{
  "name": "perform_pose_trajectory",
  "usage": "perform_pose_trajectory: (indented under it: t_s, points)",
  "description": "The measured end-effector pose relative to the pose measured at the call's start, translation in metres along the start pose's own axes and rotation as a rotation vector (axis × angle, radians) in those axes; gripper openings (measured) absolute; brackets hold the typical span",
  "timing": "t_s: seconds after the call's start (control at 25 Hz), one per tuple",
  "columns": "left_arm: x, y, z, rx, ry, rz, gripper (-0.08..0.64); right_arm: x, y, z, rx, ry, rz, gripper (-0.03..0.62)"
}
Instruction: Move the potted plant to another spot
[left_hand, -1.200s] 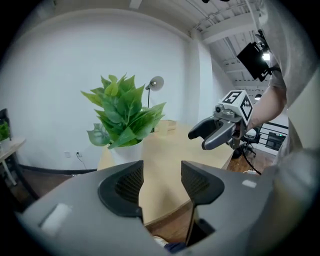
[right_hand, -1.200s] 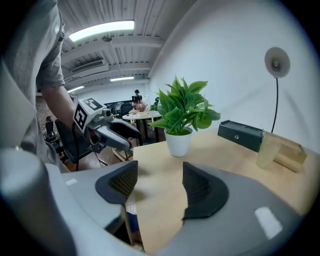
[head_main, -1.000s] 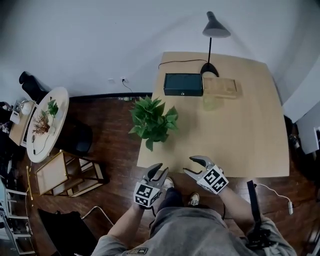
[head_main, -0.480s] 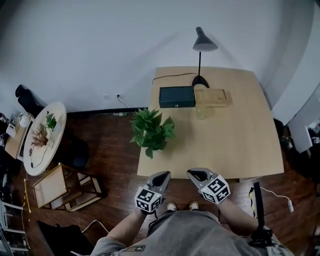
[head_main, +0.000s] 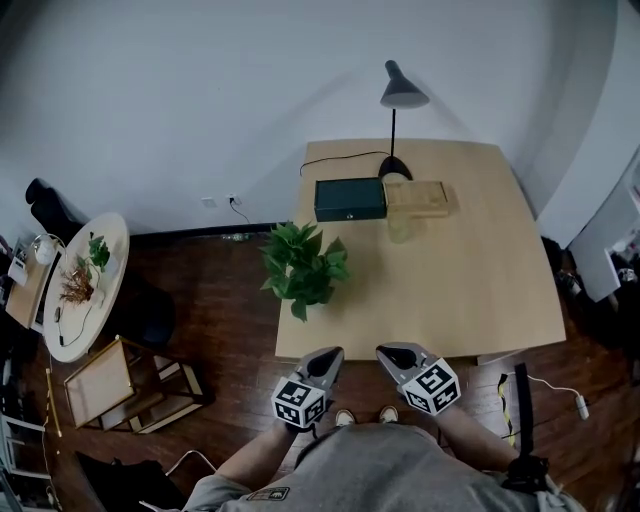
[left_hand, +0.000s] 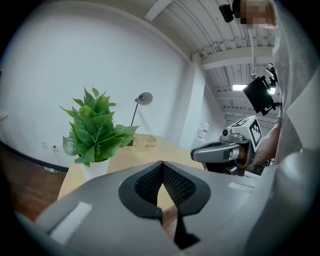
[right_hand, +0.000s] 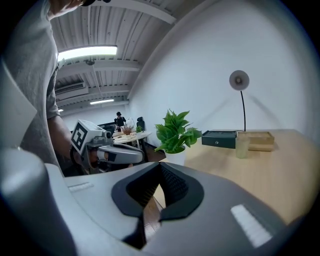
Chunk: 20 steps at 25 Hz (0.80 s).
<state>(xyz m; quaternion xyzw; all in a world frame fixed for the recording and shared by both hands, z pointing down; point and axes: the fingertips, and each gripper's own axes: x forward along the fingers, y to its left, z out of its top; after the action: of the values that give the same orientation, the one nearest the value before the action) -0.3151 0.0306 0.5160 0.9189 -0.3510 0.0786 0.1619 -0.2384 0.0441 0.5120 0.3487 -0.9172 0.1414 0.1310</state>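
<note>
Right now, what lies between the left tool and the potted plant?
Nothing: only bare tabletop separates the left tool from the potted plant. The head view shows it, and the left gripper view agrees.

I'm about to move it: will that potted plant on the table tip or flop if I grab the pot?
The potted plant probably tips easily: its foliage spreads wider than the small white pot. The leaves look soft and would likely bend under a grip. It stands near the left edge of the table, so a push might send it off.
</note>
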Motion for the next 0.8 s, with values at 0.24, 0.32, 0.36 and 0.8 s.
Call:
perform_pose_trajectory:
  t_s: [0.24,0.32,0.36,0.8]
  points:
    - [0.000,-0.002,0.000,0.008,-0.001,-0.009,0.000,0.004,0.003,0.003,-0.015,0.000,0.009,0.005]
    - [-0.001,-0.003,0.000,0.012,0.000,-0.012,0.000,0.005,0.005,0.003,-0.018,0.001,0.015,0.005]
    - [-0.001,-0.004,-0.001,0.013,0.002,-0.014,0.000,0.005,0.005,0.004,-0.017,0.001,0.019,0.005]
    - [-0.010,-0.011,-0.006,0.020,0.011,-0.023,0.000,0.001,0.012,0.004,-0.011,-0.006,0.013,0.005]
